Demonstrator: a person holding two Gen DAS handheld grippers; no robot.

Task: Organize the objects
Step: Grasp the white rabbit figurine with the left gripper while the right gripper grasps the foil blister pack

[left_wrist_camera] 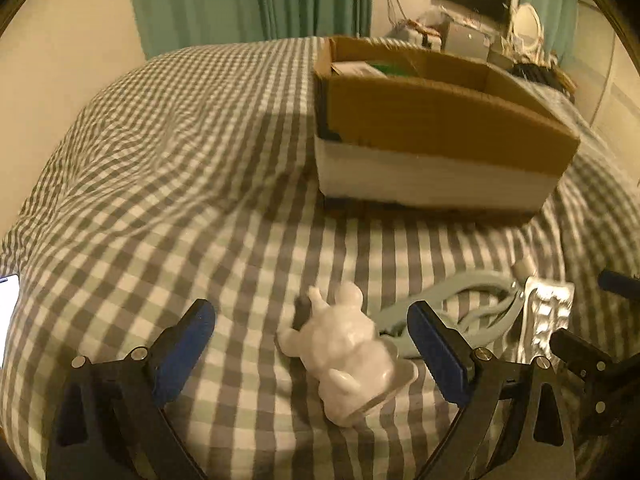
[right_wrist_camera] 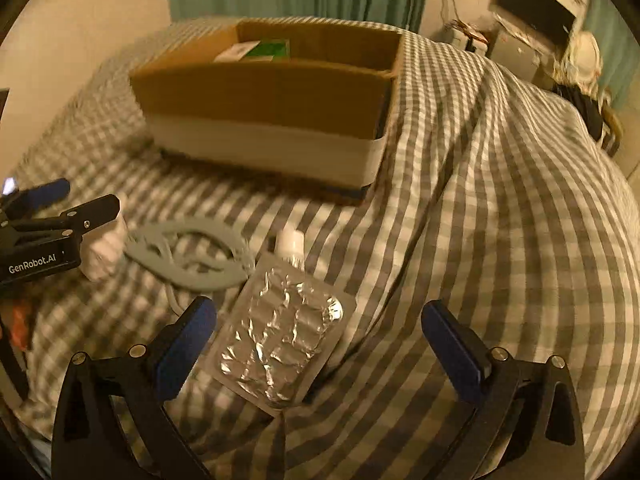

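A white animal figurine (left_wrist_camera: 344, 352) lies on its side on the checked bedspread (left_wrist_camera: 160, 200). It rests between the wide-open fingers of my left gripper (left_wrist_camera: 310, 310), and neither pad touches it. A silver blister pack (right_wrist_camera: 280, 344) lies flat between the fingers of my open right gripper (right_wrist_camera: 320, 310), nearer the left pad and untouched. A grey-blue openwork piece (right_wrist_camera: 188, 256) and a small white-capped bottle (right_wrist_camera: 292, 246) lie beyond the pack. In the right wrist view the left gripper (right_wrist_camera: 86, 196) partly hides the figurine (right_wrist_camera: 104, 248).
A cardboard box (left_wrist_camera: 432, 120) with a white lower band stands farther back on the bed, open on top, with a green and white item (right_wrist_camera: 260, 50) inside. A lit phone (left_wrist_camera: 8, 312) lies at the left edge. Teal curtains and a cluttered desk stand behind the bed.
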